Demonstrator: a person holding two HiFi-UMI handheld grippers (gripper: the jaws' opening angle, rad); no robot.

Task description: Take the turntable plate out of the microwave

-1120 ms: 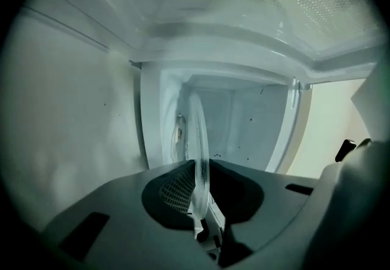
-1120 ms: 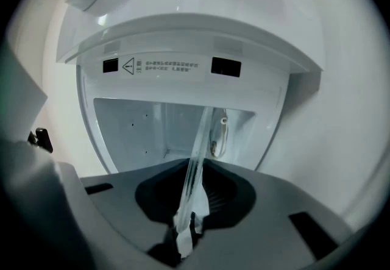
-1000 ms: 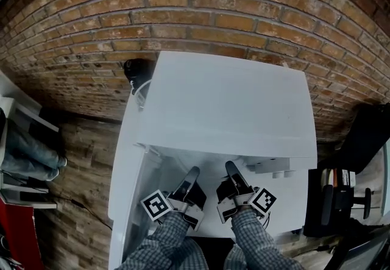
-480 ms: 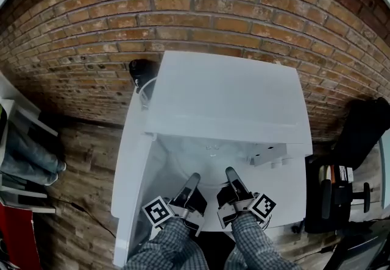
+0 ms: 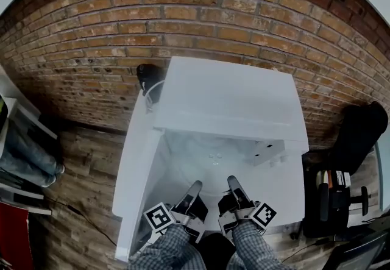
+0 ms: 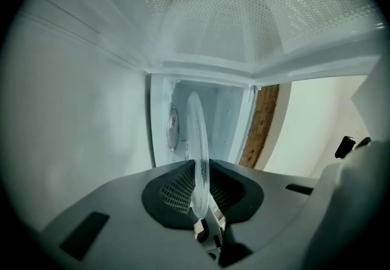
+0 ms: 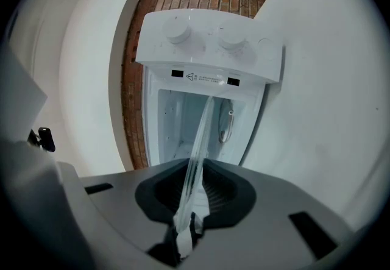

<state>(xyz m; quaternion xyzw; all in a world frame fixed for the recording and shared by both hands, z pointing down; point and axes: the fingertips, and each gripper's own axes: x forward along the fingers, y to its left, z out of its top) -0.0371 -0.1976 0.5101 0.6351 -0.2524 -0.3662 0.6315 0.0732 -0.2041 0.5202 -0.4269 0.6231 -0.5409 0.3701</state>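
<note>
The clear glass turntable plate (image 5: pixel 213 160) hangs level, half out of the white microwave (image 5: pixel 228 101), whose door (image 5: pixel 135 162) stands open at the left. My left gripper (image 5: pixel 194 189) is shut on the plate's near rim, and my right gripper (image 5: pixel 233 184) is shut on the rim just beside it. In the left gripper view the plate (image 6: pixel 197 141) runs edge-on between the ribbed pads (image 6: pixel 177 189) of the gripper (image 6: pixel 200 188), toward the cavity (image 6: pixel 216 113). In the right gripper view the plate (image 7: pixel 200 141) is likewise pinched in the gripper (image 7: pixel 194 192), below the two-knob control panel (image 7: pixel 210 49).
A black object (image 5: pixel 148 77) sits behind the microwave's left rear corner, against the brick wall (image 5: pixel 183 13). A dark chair or bag (image 5: pixel 361 131) stands at the right. A seated person's legs (image 5: pixel 24 156) show at the far left, over the wooden floor (image 5: pixel 79 159).
Both grippers have drawn back from the microwave with the plate, and more of the glass now shows outside the cavity. Their grip looks unchanged.
</note>
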